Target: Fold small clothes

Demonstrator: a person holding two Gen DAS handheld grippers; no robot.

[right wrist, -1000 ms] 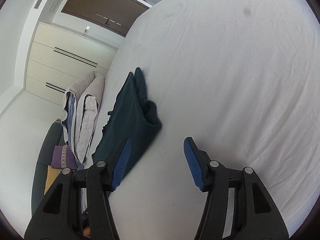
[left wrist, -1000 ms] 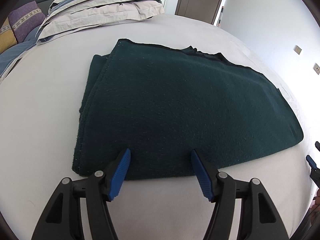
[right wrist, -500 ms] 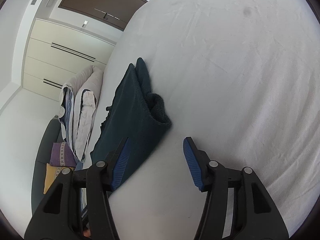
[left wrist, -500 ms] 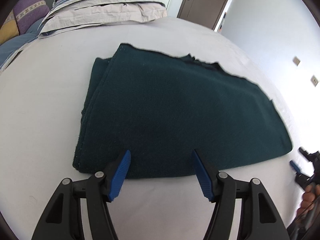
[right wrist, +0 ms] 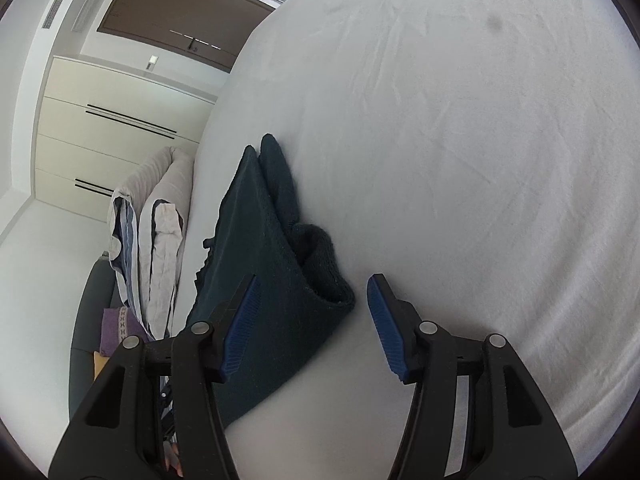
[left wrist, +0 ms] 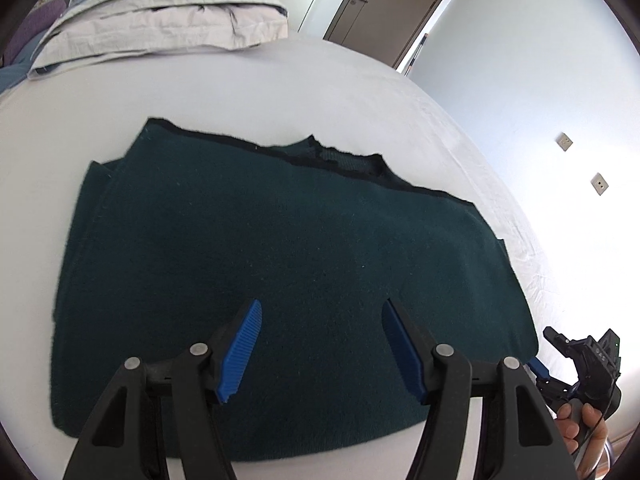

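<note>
Both black 2-finger grippers tilt downward, jaws apart and empty: the left gripper (left wrist: 320, 344) hovers over the folded dark-green knitted garment (left wrist: 280, 264); the right gripper (right wrist: 312, 320) straddles its corner.

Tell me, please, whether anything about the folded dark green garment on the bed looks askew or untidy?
Slightly. On the dark green garment, the far edge is ragged, with darker under-layers showing past the top layer. In the right wrist view a rolled fold bulges at its corner instead of lying flat. The white sheet shows only light creases.
</note>
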